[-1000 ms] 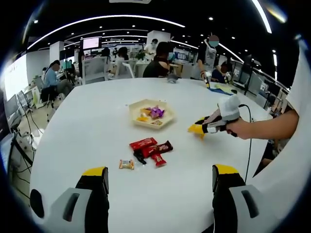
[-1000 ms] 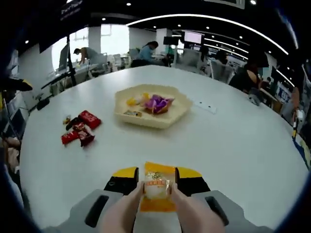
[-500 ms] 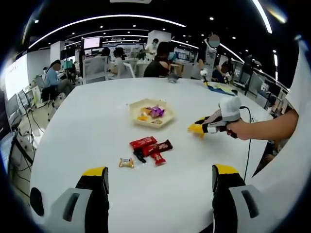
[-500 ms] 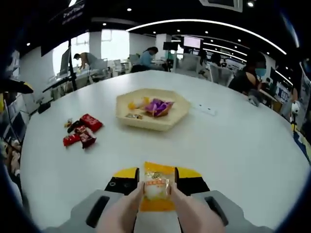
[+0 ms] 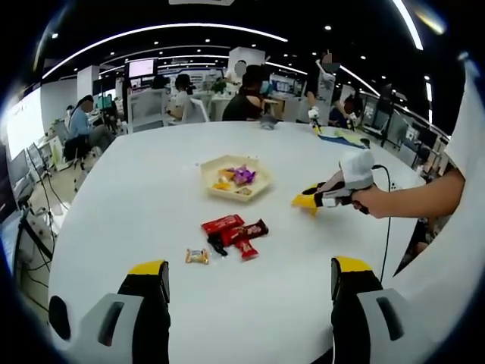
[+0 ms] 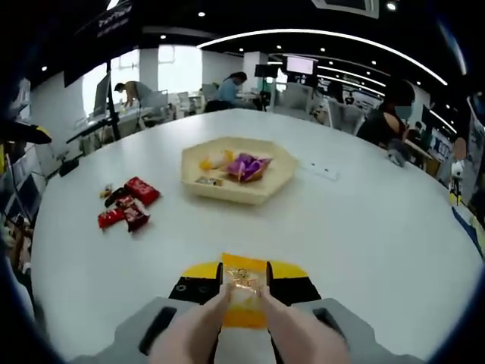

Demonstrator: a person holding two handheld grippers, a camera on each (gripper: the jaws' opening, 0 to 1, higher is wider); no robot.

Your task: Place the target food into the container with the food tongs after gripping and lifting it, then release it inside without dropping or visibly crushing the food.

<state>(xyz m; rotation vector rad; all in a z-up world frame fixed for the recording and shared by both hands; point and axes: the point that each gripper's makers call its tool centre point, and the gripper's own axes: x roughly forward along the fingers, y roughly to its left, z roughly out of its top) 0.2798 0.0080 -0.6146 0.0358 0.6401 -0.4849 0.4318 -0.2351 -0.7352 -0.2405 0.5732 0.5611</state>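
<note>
My right gripper [image 6: 244,274] is shut on a pair of pale food tongs [image 6: 198,327], whose tips pinch an orange snack packet [image 6: 244,288] just above the white table. Ahead of it sits a beige hexagonal tray [image 6: 267,189] holding a purple wrapper and a few small sweets. In the left gripper view the same tray [image 5: 260,186] lies mid-table, and the right gripper [image 5: 322,199], held by a person's hand, hovers to its right with the orange packet [image 5: 305,202] at its tip. My left gripper [image 5: 250,284] stands open over the near table edge with nothing between its jaws.
Red and dark snack wrappers [image 5: 235,230] and one small candy [image 5: 197,256] lie in front of the tray; the red wrappers [image 6: 125,203] sit left of it in the right gripper view. People sit at desks beyond the round white table [image 5: 136,197].
The right jaws have drawn a little closer together, and the tongs squeeze the orange packet tighter. The left gripper has barely moved.
</note>
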